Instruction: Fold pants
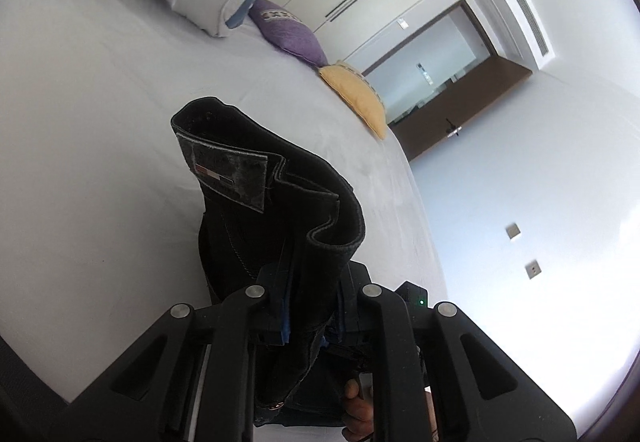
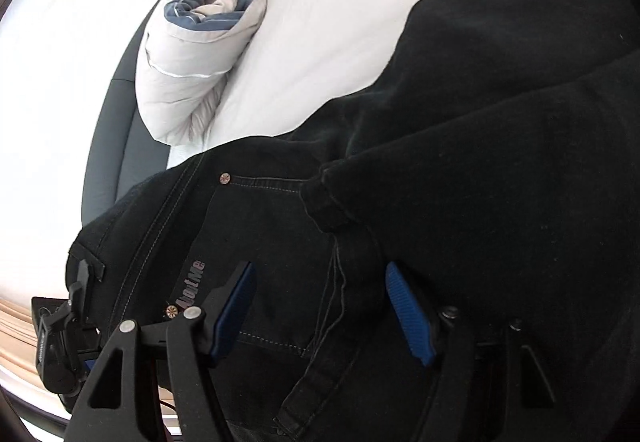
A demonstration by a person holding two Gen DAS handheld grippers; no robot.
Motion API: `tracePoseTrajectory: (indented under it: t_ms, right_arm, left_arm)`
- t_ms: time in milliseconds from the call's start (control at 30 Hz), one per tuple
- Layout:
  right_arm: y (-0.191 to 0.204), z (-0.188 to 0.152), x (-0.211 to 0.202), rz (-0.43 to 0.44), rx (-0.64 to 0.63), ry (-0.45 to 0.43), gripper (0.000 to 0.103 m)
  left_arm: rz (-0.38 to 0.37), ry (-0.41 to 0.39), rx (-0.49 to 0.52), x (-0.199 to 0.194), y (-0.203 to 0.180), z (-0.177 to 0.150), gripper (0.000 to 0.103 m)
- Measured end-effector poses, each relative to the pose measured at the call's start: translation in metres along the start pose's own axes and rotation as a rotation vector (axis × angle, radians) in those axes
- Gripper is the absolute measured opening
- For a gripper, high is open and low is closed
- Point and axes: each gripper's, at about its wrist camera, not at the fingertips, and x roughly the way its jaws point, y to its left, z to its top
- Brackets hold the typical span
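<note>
Left gripper (image 1: 310, 294) was clamped nearly closed on the pants (image 1: 276, 210), pinching a bunched part of the black denim near the waistband. The fabric stood up ahead of the fingers, raised over the bed (image 1: 100, 102), with the grey patch (image 1: 228, 172) facing the camera and the band curling over to the right. More denim hung below between the gripper's arms, next to a hand (image 1: 358, 410) at the bottom edge.

Right gripper (image 2: 320, 312) stood wide, blue pads (image 2: 408, 316) well apart, nothing pinched. Pants lay spread under and ahead of it on the bed, filling the right and lower part of the right wrist view. Back pocket with rivet (image 2: 225, 178) and a seam sat between the pads; could not tell whether the pads touched the cloth. A hem edge (image 2: 320, 198) overlapped the pocket just ahead of the fingers.

Rolled duvet (image 2: 188, 70) lay apart from the pants, purple cushion (image 1: 290, 32) and yellow cushion (image 1: 356, 94) beyond.
</note>
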Motion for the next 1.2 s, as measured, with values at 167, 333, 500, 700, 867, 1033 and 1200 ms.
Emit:
tracePoseTrajectory:
  t_ms: [167,333,500,700,867,1033,1200]
  right_arm:
    - [-0.023,0.004,-0.045,0.16,0.145,-0.022,0.073]
    - [-0.04,0.005,-0.131,0.102,0.059,-0.116,0.074]
    - [-0.045,-0.003,-0.218,0.11,-0.004,-0.211,0.083]
    - [-0.065,-0.02,-0.247,0.042,0.031,-0.212,0.089]
    - [-0.095,-0.04,-0.235,0.053,0.116,-0.171,0.089]
    - [-0.08,-0.027,-0.209,0.068,0.055,-0.151,0.085]
    - [-0.073,-0.006,-0.175,-0.012,0.044,-0.053,0.056]
  left_arm:
    - [0.014,0.035,0.116,0.01,-0.041,-0.013,0.013]
    - [0.017,0.136,0.287,0.043,-0.101,-0.053,0.013]
    - [0.059,0.291,0.499,0.092,-0.152,-0.125,0.013]
    - [0.16,0.484,0.708,0.138,-0.178,-0.221,0.014]
    - [0.226,0.436,0.901,0.129,-0.201,-0.258,0.014]
    - [0.227,0.407,0.949,0.115,-0.212,-0.276,0.014]
    - [0.213,0.387,0.988,0.099,-0.221,-0.288,0.014]
